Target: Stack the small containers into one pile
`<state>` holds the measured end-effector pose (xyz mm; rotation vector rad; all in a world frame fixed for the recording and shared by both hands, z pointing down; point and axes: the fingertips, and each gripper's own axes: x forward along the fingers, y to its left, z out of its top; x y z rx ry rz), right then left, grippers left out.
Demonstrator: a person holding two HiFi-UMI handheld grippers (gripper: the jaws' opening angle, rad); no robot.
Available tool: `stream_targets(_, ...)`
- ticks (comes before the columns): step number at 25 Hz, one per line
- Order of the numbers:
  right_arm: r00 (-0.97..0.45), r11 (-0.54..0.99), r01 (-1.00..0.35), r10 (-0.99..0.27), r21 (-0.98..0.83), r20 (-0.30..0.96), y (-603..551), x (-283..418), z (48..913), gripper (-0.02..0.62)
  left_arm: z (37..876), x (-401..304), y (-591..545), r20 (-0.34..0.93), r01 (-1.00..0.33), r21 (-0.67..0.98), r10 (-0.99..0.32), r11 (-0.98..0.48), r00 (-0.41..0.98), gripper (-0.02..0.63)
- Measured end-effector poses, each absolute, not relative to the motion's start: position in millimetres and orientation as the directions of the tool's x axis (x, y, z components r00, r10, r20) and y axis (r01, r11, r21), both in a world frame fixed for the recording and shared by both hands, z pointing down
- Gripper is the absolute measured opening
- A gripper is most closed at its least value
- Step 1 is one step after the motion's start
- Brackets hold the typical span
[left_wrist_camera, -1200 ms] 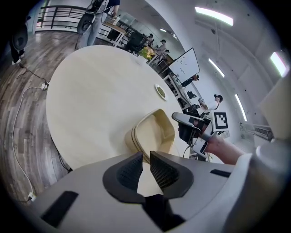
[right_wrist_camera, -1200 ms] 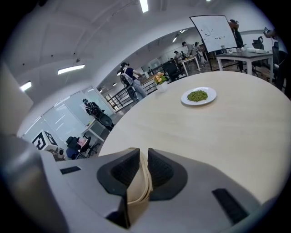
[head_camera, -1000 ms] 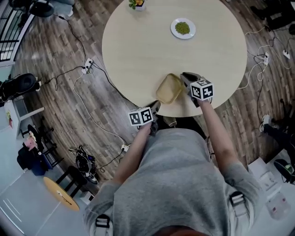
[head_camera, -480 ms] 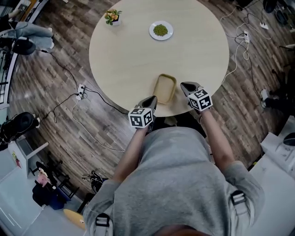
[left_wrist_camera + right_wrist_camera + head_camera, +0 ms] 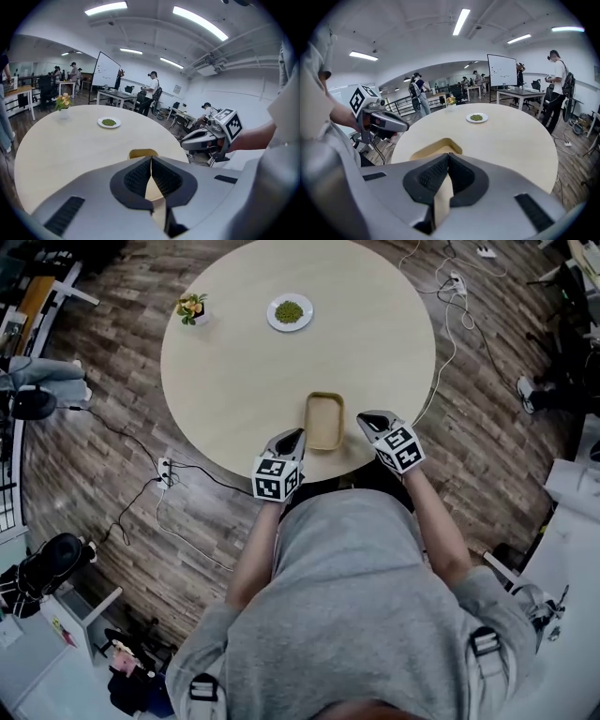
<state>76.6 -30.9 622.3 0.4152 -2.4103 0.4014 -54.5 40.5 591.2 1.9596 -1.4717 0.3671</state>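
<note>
A shallow tan container [image 5: 324, 420] lies on the round table [image 5: 272, 371] close to its near edge. It also shows ahead of the jaws as the container [image 5: 143, 153] and the container [image 5: 436, 147]. My left gripper [image 5: 292, 435] hovers at the table edge just left of it, its jaws closing, tips nearly together with nothing between them [image 5: 151, 158]. My right gripper [image 5: 368, 418] sits just right of the container, shut and empty [image 5: 448, 154]. Neither gripper touches the container.
A white plate of green bits [image 5: 289, 312] and a small flower pot [image 5: 191, 307] stand at the table's far side. Cables and a power strip [image 5: 165, 470] lie on the wood floor to the left. People and desks stand in the room behind.
The head view has swung, so the table sits further left and higher. The container now lies straight between the two grippers, and both grippers have come up alongside it.
</note>
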Motion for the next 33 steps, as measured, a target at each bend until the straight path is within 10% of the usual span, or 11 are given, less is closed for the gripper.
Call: stream_targets(33,-0.714,0.846,-0.509,-0.312,-0.158,0.627,-3,76,611,0.006,573,-76,44,0.548,-0.899,0.329,-0.717,-0.29,0.432,0.021)
